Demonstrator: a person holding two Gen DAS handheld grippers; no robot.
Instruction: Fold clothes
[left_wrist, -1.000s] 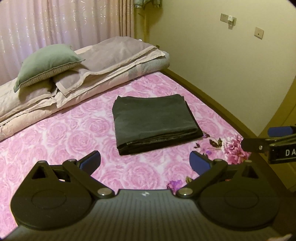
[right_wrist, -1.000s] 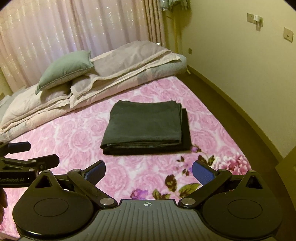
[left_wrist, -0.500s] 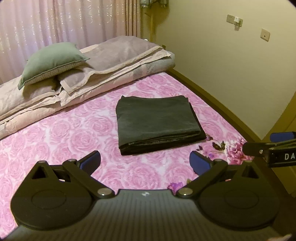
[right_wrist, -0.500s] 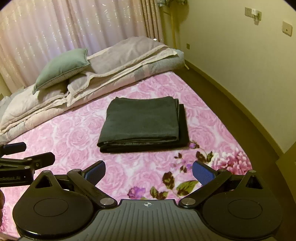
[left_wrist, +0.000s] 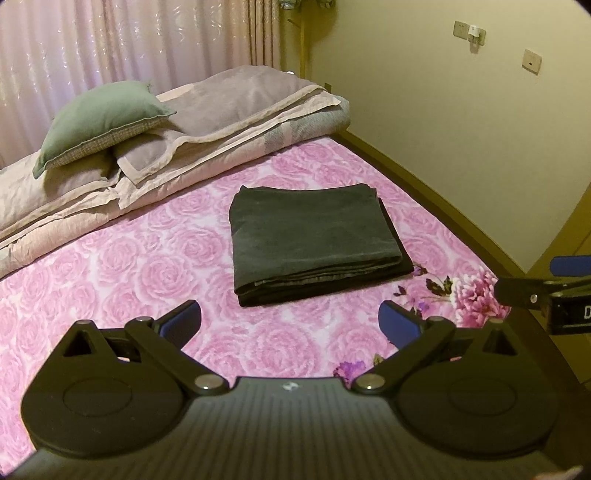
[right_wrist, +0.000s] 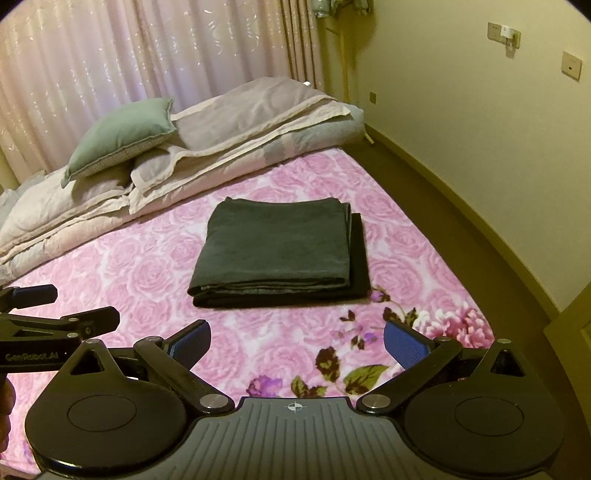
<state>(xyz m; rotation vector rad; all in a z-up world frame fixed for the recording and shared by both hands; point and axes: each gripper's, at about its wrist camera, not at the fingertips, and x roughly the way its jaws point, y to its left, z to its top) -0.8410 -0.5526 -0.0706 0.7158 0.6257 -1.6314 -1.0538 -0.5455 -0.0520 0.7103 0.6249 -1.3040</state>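
A dark grey garment (left_wrist: 314, 236) (right_wrist: 280, 251) lies folded into a flat rectangle on the pink rose-patterned bed sheet (left_wrist: 147, 266) (right_wrist: 147, 266). My left gripper (left_wrist: 290, 323) hangs open above the sheet, well short of the garment's near edge, with nothing between its blue pads. My right gripper (right_wrist: 297, 341) is open too, also back from the garment and holding nothing. Each gripper shows at the edge of the other's view: the right one (left_wrist: 546, 291) at the far right, the left one (right_wrist: 55, 325) at the far left.
A folded quilt (left_wrist: 221, 147) with a green pillow (left_wrist: 99, 118) lies across the head of the bed, before pink curtains (left_wrist: 129, 44). A yellow wall (left_wrist: 461, 110) and a strip of floor (right_wrist: 461, 229) run along the bed's right side.
Both grippers have drawn back and risen a little, so the folded garment sits farther off in both views. Both stay open; the garment has not moved.
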